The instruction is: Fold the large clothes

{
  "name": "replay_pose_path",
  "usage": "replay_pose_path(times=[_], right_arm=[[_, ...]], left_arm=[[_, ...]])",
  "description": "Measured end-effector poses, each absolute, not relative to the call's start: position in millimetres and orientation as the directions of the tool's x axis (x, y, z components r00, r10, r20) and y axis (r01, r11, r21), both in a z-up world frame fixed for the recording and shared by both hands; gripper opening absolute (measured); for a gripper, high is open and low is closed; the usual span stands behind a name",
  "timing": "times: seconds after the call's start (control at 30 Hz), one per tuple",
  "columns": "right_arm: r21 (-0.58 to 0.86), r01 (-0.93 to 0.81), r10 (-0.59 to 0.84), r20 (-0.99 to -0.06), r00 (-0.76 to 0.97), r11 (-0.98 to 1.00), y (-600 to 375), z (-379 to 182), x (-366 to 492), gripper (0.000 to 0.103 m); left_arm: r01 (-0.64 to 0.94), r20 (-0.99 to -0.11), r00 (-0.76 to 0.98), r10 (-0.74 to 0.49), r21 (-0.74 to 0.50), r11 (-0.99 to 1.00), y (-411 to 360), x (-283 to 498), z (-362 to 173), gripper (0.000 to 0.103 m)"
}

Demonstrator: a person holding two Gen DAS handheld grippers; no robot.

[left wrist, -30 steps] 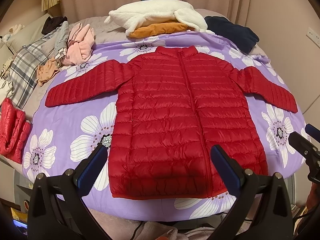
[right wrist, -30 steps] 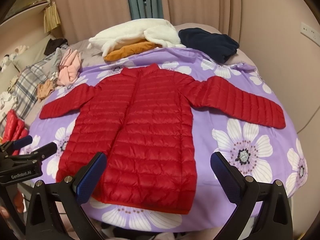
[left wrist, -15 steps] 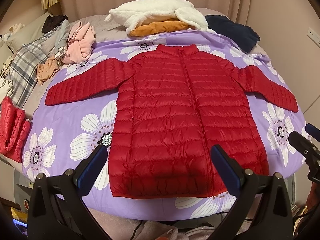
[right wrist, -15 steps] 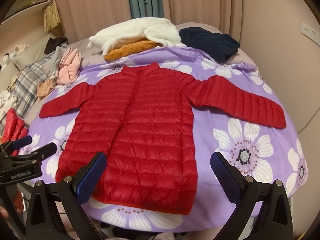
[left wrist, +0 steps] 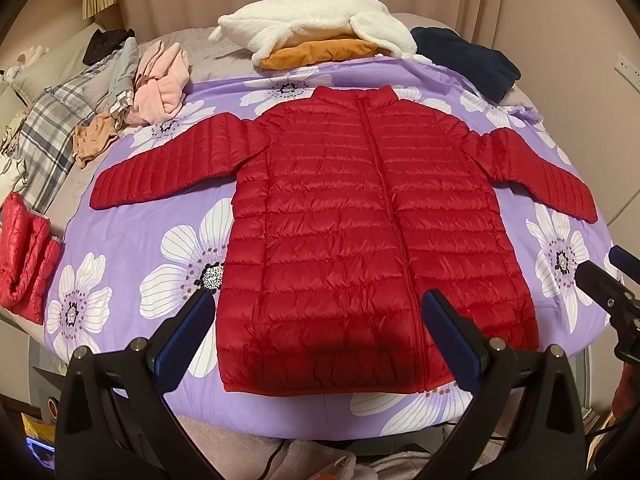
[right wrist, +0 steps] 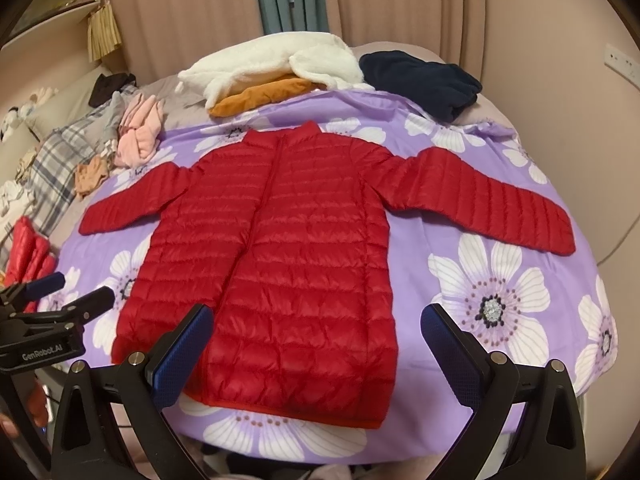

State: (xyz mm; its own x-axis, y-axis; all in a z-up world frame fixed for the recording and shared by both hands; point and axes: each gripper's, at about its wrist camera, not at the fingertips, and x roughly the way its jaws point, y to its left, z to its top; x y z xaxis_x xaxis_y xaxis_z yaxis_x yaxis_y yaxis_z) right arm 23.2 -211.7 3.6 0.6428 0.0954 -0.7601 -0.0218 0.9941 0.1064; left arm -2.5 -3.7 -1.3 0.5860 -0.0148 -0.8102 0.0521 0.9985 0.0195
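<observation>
Blue ribbed pads line the fingers of the left gripper [left wrist: 318, 322], which hangs with its jaws spread wide and nothing between them, poised above the hem end of a red quilted jacket [left wrist: 360, 232]. The right gripper [right wrist: 316, 338] is likewise wide apart and empty, hovering over the jacket's lower right corner; in the left wrist view its tips show at the far right edge, and in the right wrist view the left gripper's black frame shows at the far left.

The jacket lies flat and face up on a purple bedspread [left wrist: 120, 256] printed with large white flowers, zipper closed and running from collar to hem. Both sleeves are stretched out sideways, angled slightly down toward the near edge. The collar points toward the far side of the bed, the hem toward the grippers.

Beyond the collar sits a white fleece garment [left wrist: 316, 20] piled on top of an orange one [left wrist: 320, 52], with a dark navy garment [left wrist: 468, 60] beside them to the right. Off the left sleeve lie a pink bundle [left wrist: 160, 84], a small tan piece [left wrist: 94, 140] and a grey plaid fabric [left wrist: 52, 136]. A second red quilted item [left wrist: 24, 256] is folded at the left edge of the bed. Beige curtains [right wrist: 400, 0] hang behind.
</observation>
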Motion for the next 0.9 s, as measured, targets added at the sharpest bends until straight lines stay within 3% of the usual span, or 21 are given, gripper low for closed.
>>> replay_pose_path(times=[0.9], right_arm=[[0.108, -0.024, 0.098, -0.762, 0.64, 0.994, -211.5, 3.7, 23.8, 0.102]], left_arm=[[0.051, -0.807, 0.59, -0.016, 0.017, 0.999, -0.1, -5.5, -2.5, 0.103]])
